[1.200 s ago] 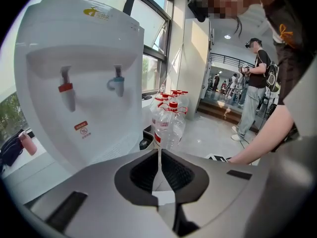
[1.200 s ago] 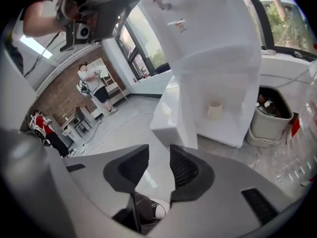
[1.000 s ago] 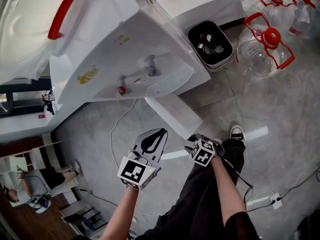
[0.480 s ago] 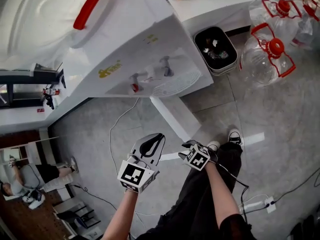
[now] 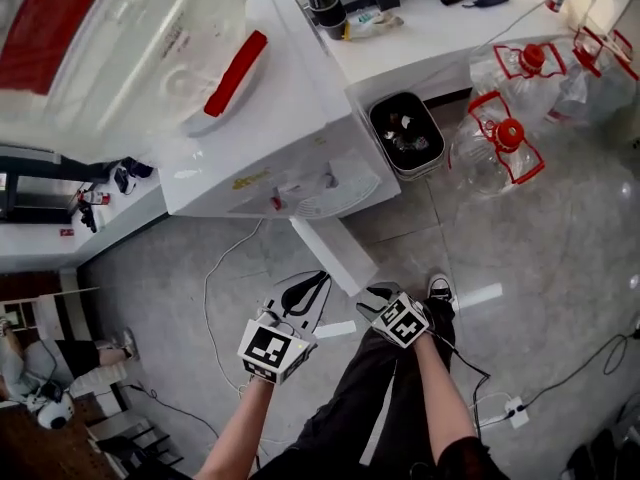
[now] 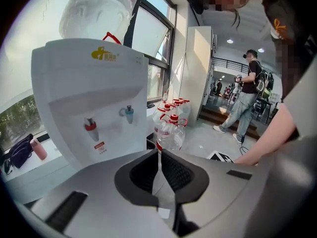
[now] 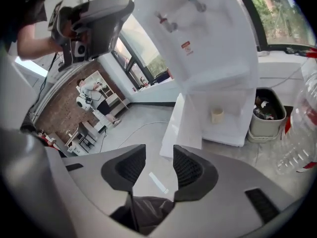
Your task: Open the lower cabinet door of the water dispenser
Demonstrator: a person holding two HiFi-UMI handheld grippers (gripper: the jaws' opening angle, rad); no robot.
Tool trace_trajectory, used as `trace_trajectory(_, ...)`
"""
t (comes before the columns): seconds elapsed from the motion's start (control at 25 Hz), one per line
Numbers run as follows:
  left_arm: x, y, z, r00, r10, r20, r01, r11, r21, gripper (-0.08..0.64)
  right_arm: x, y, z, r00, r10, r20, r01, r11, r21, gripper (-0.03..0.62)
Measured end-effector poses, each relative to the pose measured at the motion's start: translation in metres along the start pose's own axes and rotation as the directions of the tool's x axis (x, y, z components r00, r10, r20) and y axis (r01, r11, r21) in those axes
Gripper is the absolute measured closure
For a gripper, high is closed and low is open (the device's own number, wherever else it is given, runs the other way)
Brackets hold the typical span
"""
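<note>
The white water dispenser (image 5: 290,118) carries a big clear bottle with a red handle. Its lower cabinet door (image 5: 334,254) stands swung out over the floor. In the right gripper view the open door (image 7: 190,115) shows a white compartment with a small cup (image 7: 217,115) inside. My right gripper (image 7: 159,157) hangs just short of the door's free end (image 5: 372,296), and its jaws are opening with nothing between them. My left gripper (image 5: 318,280) is beside it, shut and empty (image 6: 158,155), facing the taps (image 6: 110,120).
A black bin (image 5: 405,133) with rubbish stands right of the dispenser. Clear red-capped water bottles (image 5: 495,148) lie on the floor farther right. A cable (image 5: 215,268) runs across the floor. A person (image 6: 247,95) stands far off in the left gripper view.
The head view has pulled back from the dispenser, which now looks smaller and higher in frame. Both grippers have lifted slightly. The cabinet door stays open.
</note>
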State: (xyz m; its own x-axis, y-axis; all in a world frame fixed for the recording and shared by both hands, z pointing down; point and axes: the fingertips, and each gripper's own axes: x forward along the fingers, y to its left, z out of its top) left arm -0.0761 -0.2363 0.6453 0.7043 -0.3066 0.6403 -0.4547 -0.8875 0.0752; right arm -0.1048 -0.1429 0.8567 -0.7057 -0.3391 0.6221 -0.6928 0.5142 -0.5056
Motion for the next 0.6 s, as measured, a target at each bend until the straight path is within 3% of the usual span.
trace_trajectory(0.28,-0.033,-0.003,0.036,0.999,-0.019,0.039,0.018,1.000,0.015,0.540,-0.075,0.006,0.074,0.989,-0.106,0.107,0.107,0.994,-0.005,0.408)
trace_trajectory(0.6,-0.105,-0.020,0.090,0.996,-0.048,0.074,0.046,0.999,0.027,0.540,-0.197,0.068,0.161,0.957,-0.172,0.234,0.169,0.985,0.034,0.410)
